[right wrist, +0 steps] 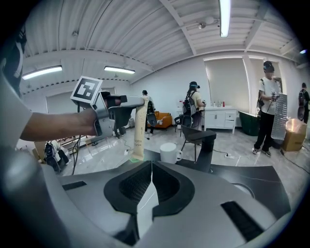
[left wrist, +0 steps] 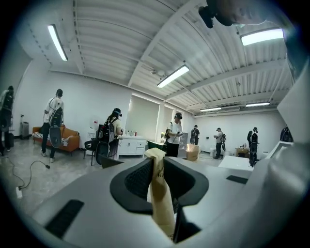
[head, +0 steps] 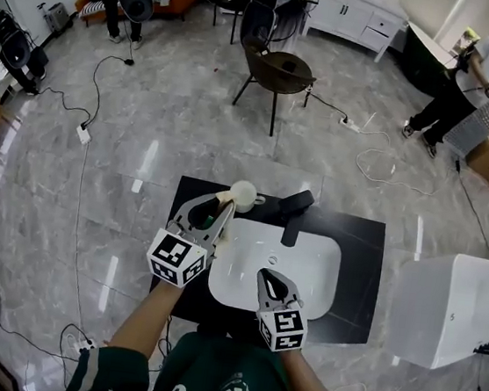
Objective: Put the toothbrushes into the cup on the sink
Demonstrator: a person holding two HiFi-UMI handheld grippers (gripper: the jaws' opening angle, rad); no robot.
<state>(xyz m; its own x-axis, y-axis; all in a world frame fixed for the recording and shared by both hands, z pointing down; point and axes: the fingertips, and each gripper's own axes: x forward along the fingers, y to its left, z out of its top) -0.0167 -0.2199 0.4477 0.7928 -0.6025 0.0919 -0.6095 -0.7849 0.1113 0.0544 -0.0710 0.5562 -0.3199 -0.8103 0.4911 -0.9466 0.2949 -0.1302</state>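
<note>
My left gripper [head: 216,204] is raised over the left side of the black counter and is shut on a toothbrush in a beige paper sleeve [head: 221,223]. In the left gripper view the sleeve [left wrist: 159,193] stands upright between the pads, at the gripper [left wrist: 156,168]. From the right gripper view the sleeve [right wrist: 138,131] hangs down from the left gripper [right wrist: 127,110], green end lowest, just left of the white cup [right wrist: 169,152]. The cup [head: 243,194] stands at the back left of the white sink [head: 305,282]. My right gripper [head: 268,277] [right wrist: 151,168] is shut and holds nothing, low over the sink's front.
A black faucet [head: 294,214] [right wrist: 207,143] stands behind the basin, right of the cup. The black counter [head: 357,248] surrounds the sink. A white box [head: 452,309] sits to the right, a chair [head: 277,70] farther back, with cables on the floor and people around the room.
</note>
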